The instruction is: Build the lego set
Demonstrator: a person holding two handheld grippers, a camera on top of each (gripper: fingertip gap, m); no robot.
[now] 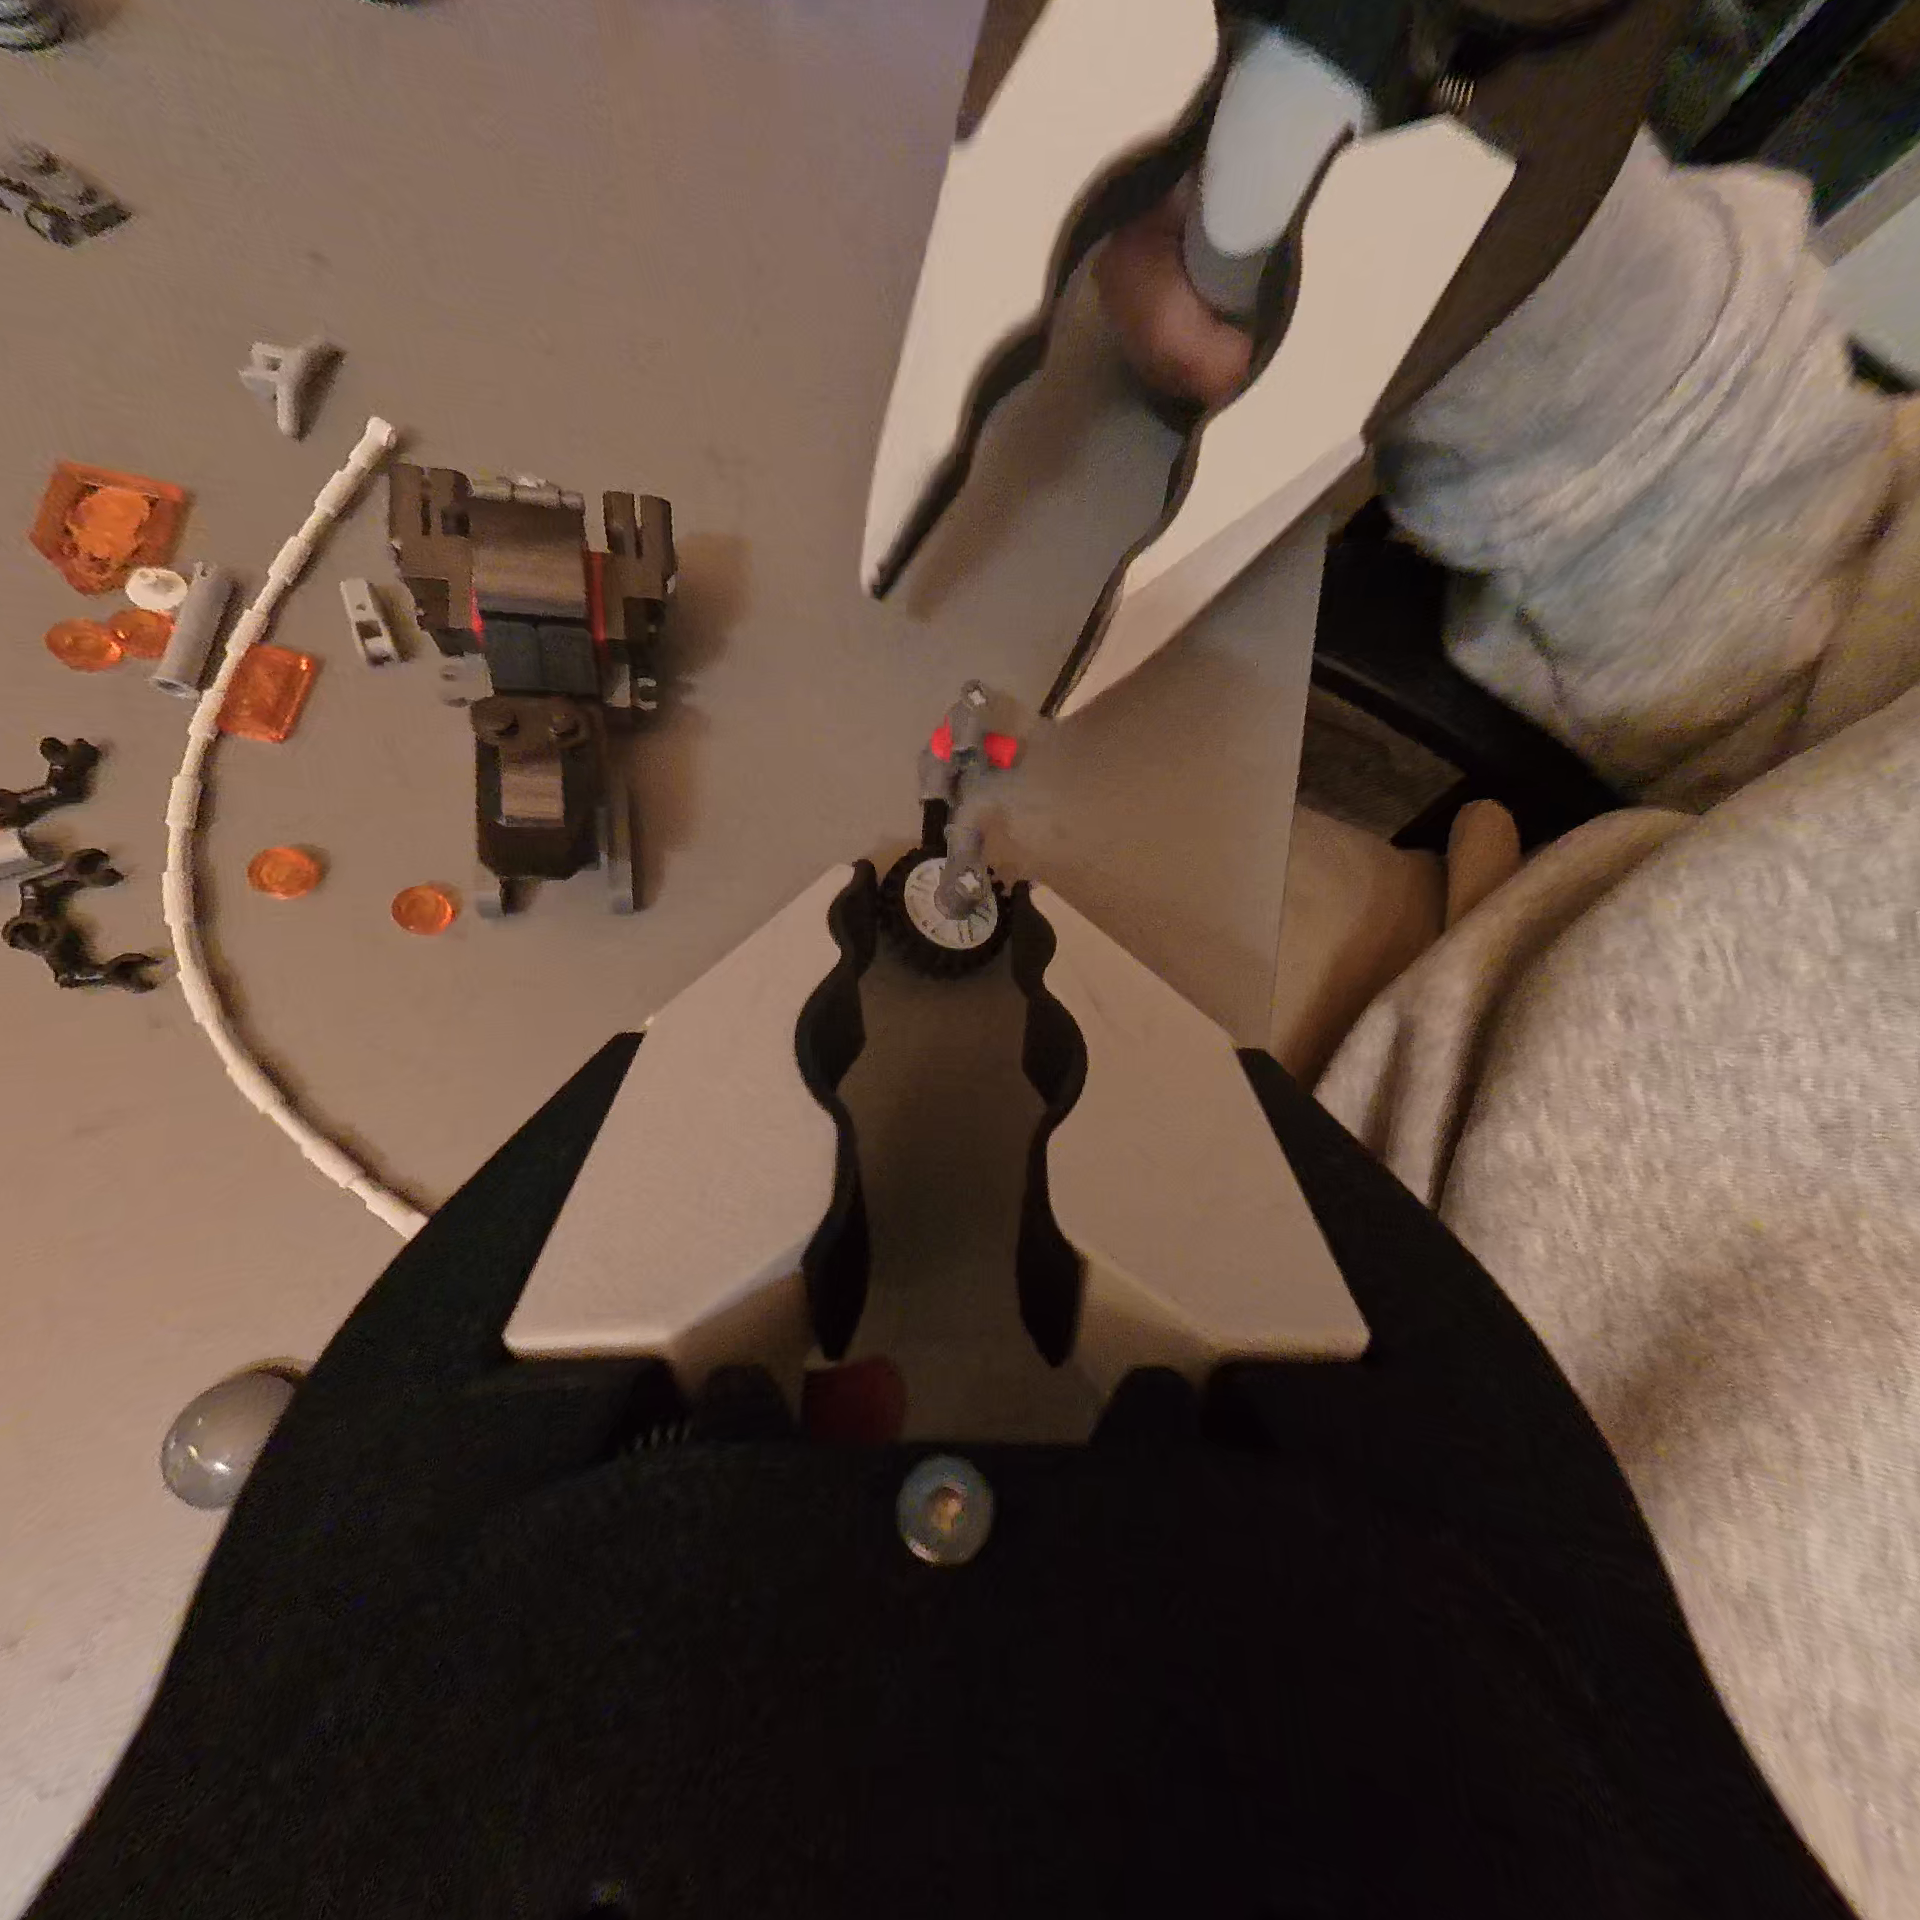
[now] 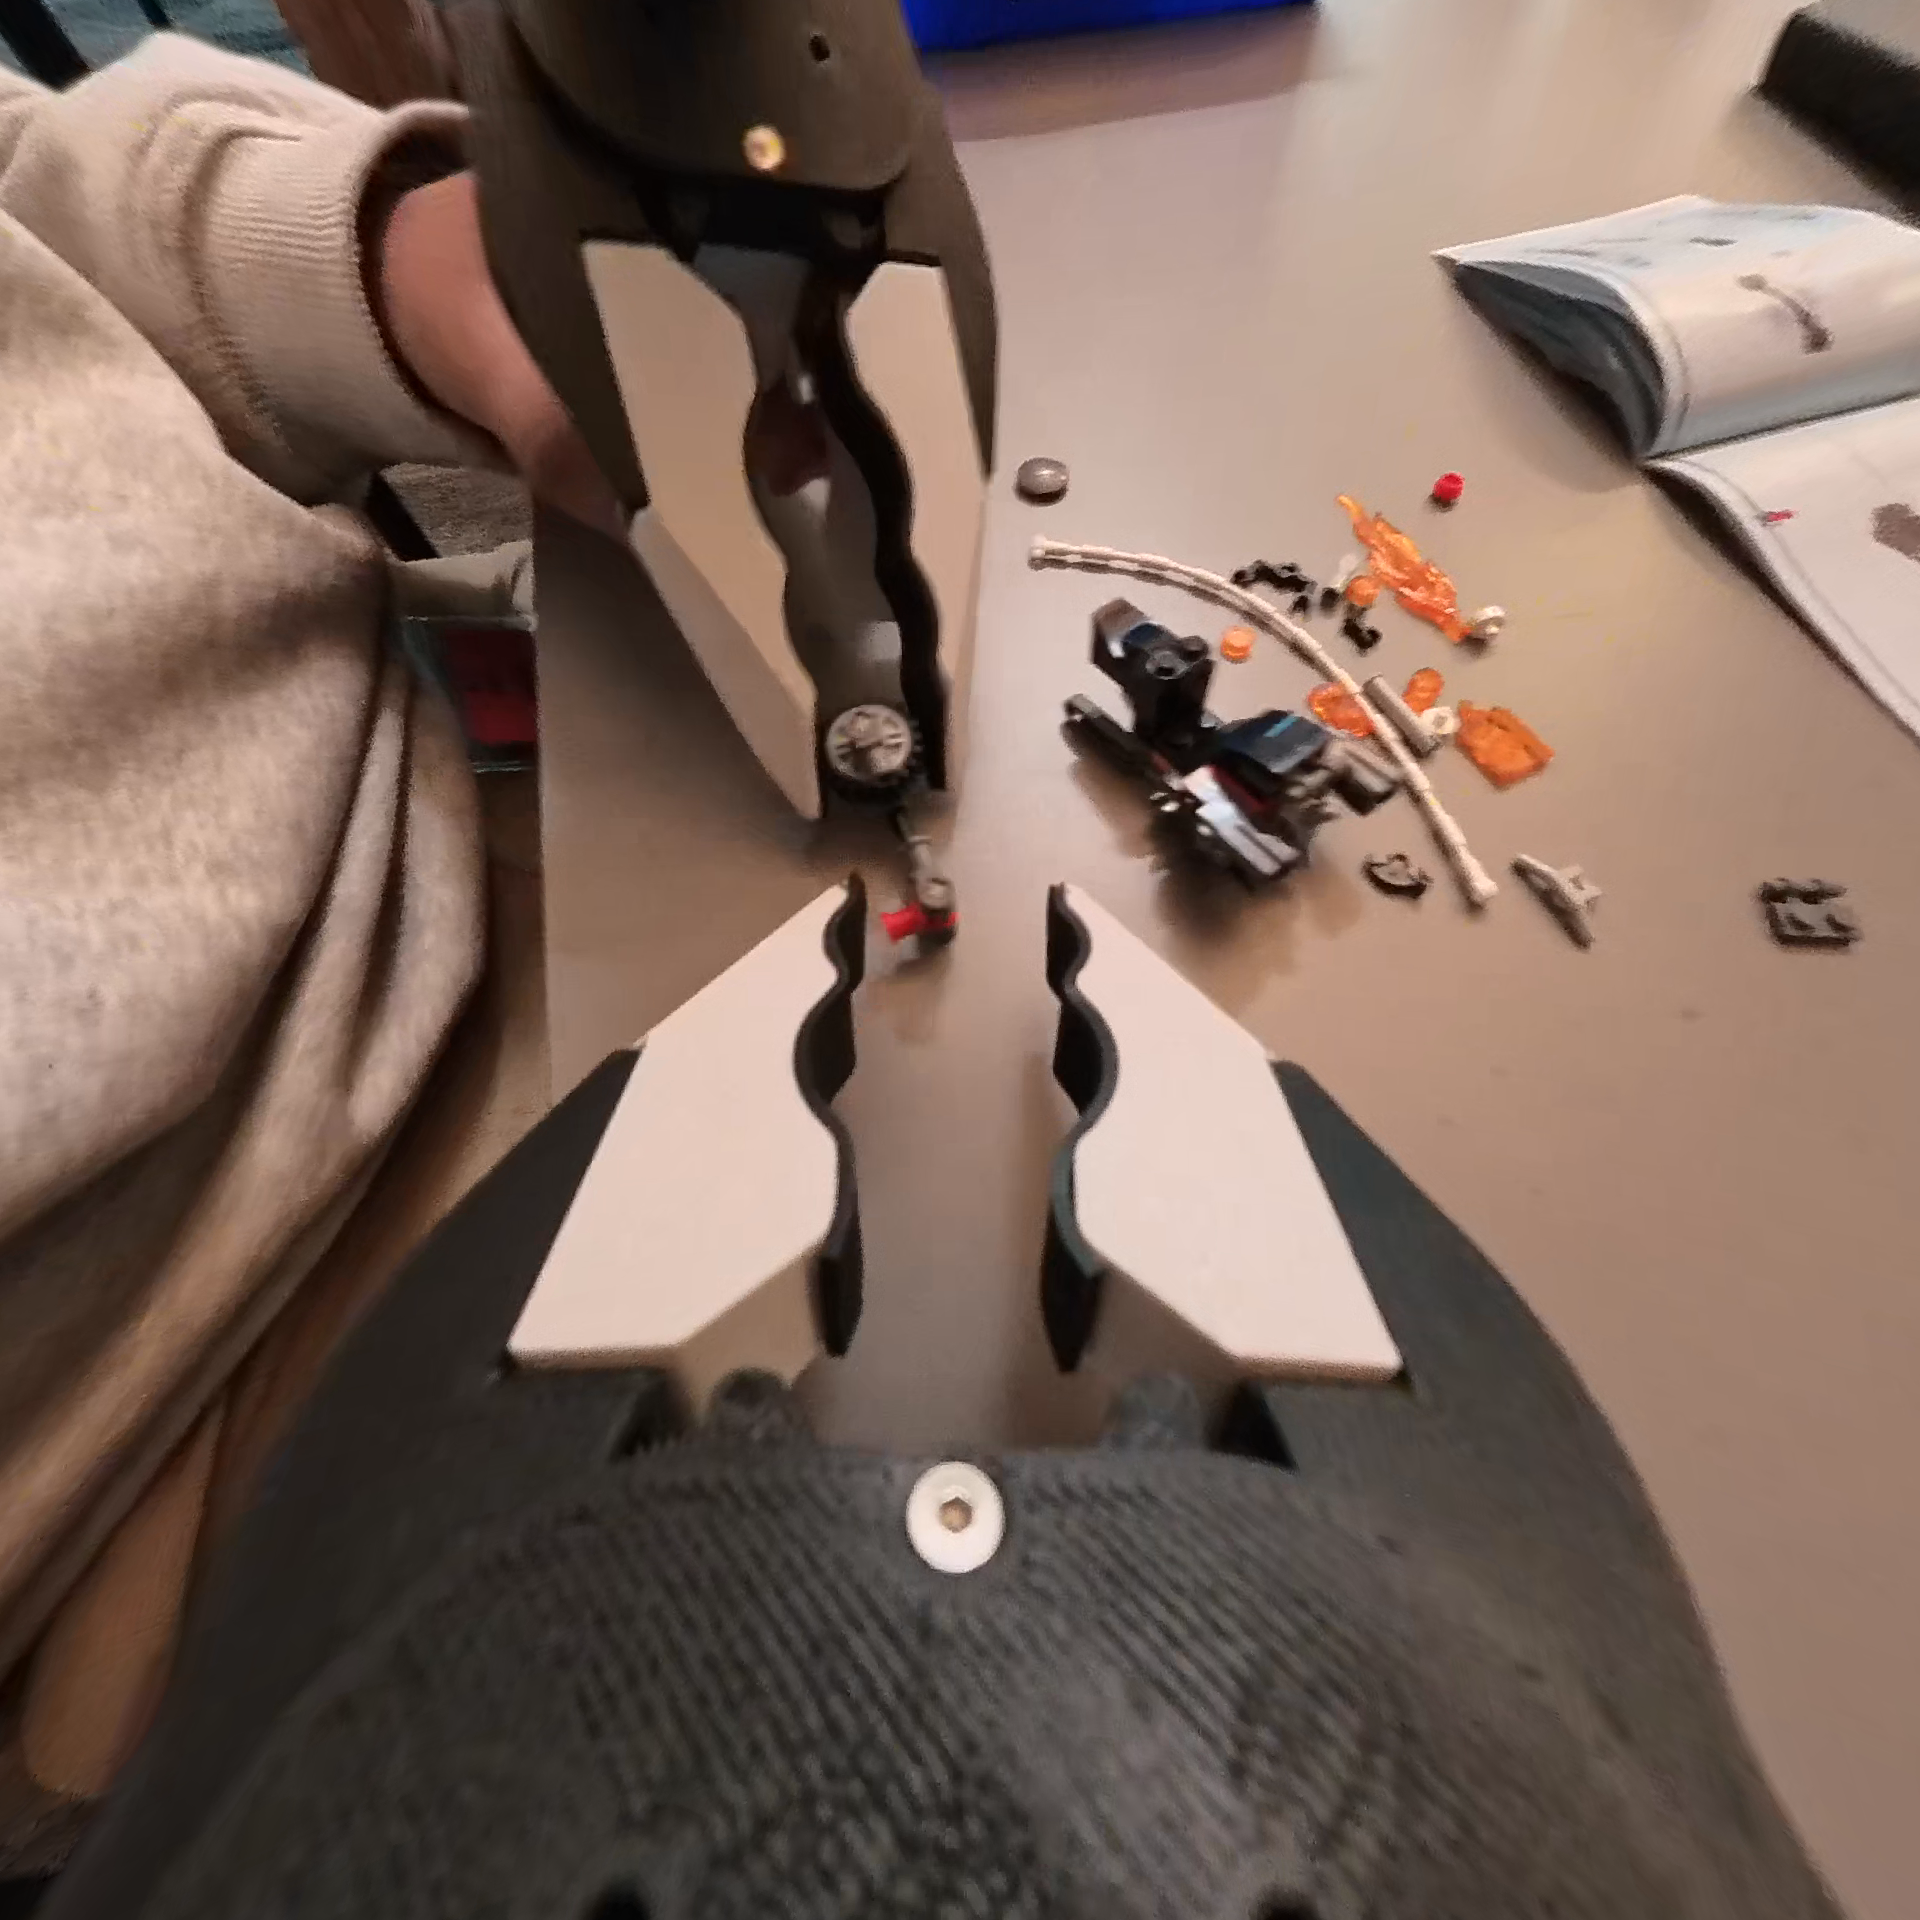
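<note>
My left gripper (image 1: pixel 948 906) is shut on a small wheel (image 1: pixel 951 920) with a black tyre and grey hub. A thin grey axle assembly with red pins (image 1: pixel 964 764) sticks out forward from the wheel. My right gripper (image 2: pixel 954 899) is open and faces it, with the red-pinned end (image 2: pixel 923 914) just at its fingertips and not gripped. The right gripper also shows in the left wrist view (image 1: pixel 971 649), and the left gripper with the wheel (image 2: pixel 873 750) shows in the right wrist view. The partly built dark model (image 1: pixel 530 665) (image 2: pixel 1216 769) lies on the table.
Loose parts lie around the model: a white flexible hose (image 1: pixel 208 831) (image 2: pixel 1299 665), orange transparent pieces (image 1: pixel 104 520) (image 2: pixel 1496 743), small black pieces (image 1: pixel 62 862), a grey dome (image 1: pixel 218 1439). An open instruction booklet (image 2: pixel 1714 312) lies far right. The table edge (image 1: pixel 1294 831) and a person's sleeve (image 2: pixel 208 416) are close by. The left tips stand about 12 cm off the grey dome (image 1: pixel 218 1439).
</note>
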